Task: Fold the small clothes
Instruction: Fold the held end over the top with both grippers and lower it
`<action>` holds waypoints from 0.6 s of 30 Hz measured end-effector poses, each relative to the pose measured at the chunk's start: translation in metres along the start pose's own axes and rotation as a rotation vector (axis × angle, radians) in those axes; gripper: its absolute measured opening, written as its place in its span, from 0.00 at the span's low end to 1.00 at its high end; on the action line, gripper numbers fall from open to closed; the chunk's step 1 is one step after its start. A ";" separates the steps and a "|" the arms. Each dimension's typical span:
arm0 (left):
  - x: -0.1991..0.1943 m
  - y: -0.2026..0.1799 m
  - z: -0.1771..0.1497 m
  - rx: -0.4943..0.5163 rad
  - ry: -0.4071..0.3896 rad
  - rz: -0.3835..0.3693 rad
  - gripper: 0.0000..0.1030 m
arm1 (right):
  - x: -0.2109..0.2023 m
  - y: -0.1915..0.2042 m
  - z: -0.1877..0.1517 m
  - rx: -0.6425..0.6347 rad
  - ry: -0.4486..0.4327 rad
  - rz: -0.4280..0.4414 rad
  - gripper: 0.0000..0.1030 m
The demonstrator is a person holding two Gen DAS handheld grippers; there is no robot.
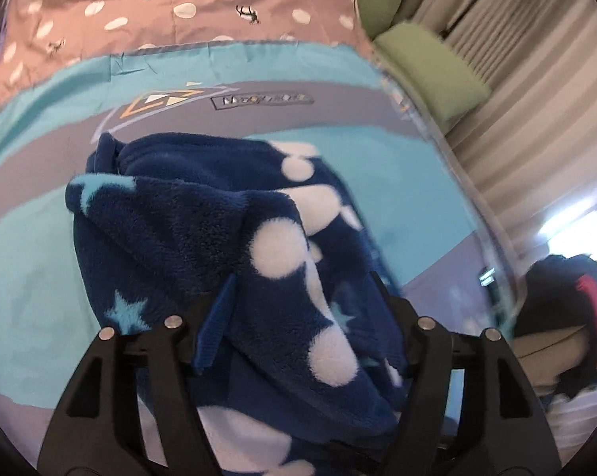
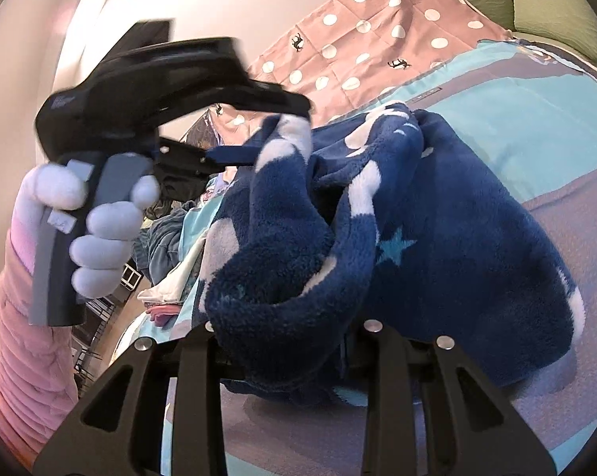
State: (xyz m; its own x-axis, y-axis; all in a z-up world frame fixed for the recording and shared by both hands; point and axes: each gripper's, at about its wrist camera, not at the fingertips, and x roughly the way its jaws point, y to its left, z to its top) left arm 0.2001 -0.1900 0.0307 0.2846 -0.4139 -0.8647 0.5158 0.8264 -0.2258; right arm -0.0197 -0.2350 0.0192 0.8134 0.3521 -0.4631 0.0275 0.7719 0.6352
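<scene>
Filling the near part of both views, the dark blue fleece garment (image 1: 235, 238) with white dots and pale blue stars lies bunched on the turquoise and grey bed cover (image 1: 33, 269). In the left wrist view the left gripper (image 1: 298, 317) has its two black fingers standing apart, with the fleece and a blue ribbed cuff (image 1: 215, 325) between them; the fingertips themselves are buried under the cloth, so I cannot see if the pads press on it. In the right wrist view the right gripper (image 2: 290, 341) holds a thick roll of the same fleece between its fingers, but its tips are also hidden by the fabric. A little farther, a white-gloved hand (image 2: 100, 230) with a pink sleeve (image 2: 29, 341) grips the handle of the left gripper, which is blurred. Behind it lies a heap of other clothes (image 2: 167, 234), hard to make out. Farthest are a pink dotted sheet (image 1: 171, 12), green pillows (image 1: 429, 63) and pale curtains (image 1: 516, 91).
</scene>
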 end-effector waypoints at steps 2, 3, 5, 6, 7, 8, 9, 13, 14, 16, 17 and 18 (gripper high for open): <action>0.014 0.000 0.002 0.006 0.033 0.072 0.23 | 0.000 0.000 -0.001 -0.004 0.001 0.001 0.31; 0.018 0.002 0.002 0.003 0.044 0.065 0.19 | 0.000 0.000 -0.001 -0.002 -0.001 -0.002 0.31; 0.018 0.002 -0.001 0.014 0.029 0.049 0.14 | 0.000 -0.002 -0.001 0.003 -0.001 0.000 0.31; 0.013 -0.001 -0.002 0.026 -0.002 0.031 0.13 | 0.000 -0.004 -0.001 0.007 -0.002 0.006 0.31; 0.005 -0.004 -0.002 0.038 -0.037 -0.001 0.13 | -0.001 -0.005 -0.002 0.009 -0.006 0.009 0.31; -0.003 -0.009 -0.002 0.048 -0.067 -0.039 0.12 | -0.002 -0.007 -0.002 0.012 -0.013 0.014 0.31; -0.012 -0.019 0.000 0.067 -0.094 -0.077 0.12 | -0.005 -0.011 -0.003 0.031 -0.024 0.026 0.31; -0.016 -0.060 0.002 0.194 -0.115 -0.106 0.12 | -0.028 -0.042 -0.006 0.165 -0.083 0.108 0.31; -0.008 -0.066 0.003 0.201 -0.097 -0.107 0.12 | -0.033 -0.054 -0.008 0.209 -0.086 0.125 0.31; 0.022 -0.075 0.004 0.195 -0.037 -0.106 0.12 | -0.036 -0.075 -0.015 0.298 -0.061 0.160 0.31; 0.037 -0.078 0.003 0.193 -0.012 -0.104 0.13 | -0.036 -0.088 -0.020 0.358 -0.048 0.175 0.31; 0.056 -0.079 0.000 0.186 0.012 -0.114 0.13 | -0.036 -0.097 -0.024 0.399 -0.043 0.189 0.31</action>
State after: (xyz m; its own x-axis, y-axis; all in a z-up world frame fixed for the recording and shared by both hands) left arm 0.1748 -0.2788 -0.0005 0.2062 -0.4952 -0.8439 0.6847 0.6892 -0.2371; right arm -0.0658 -0.3093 -0.0405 0.8491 0.4385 -0.2945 0.0906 0.4284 0.8990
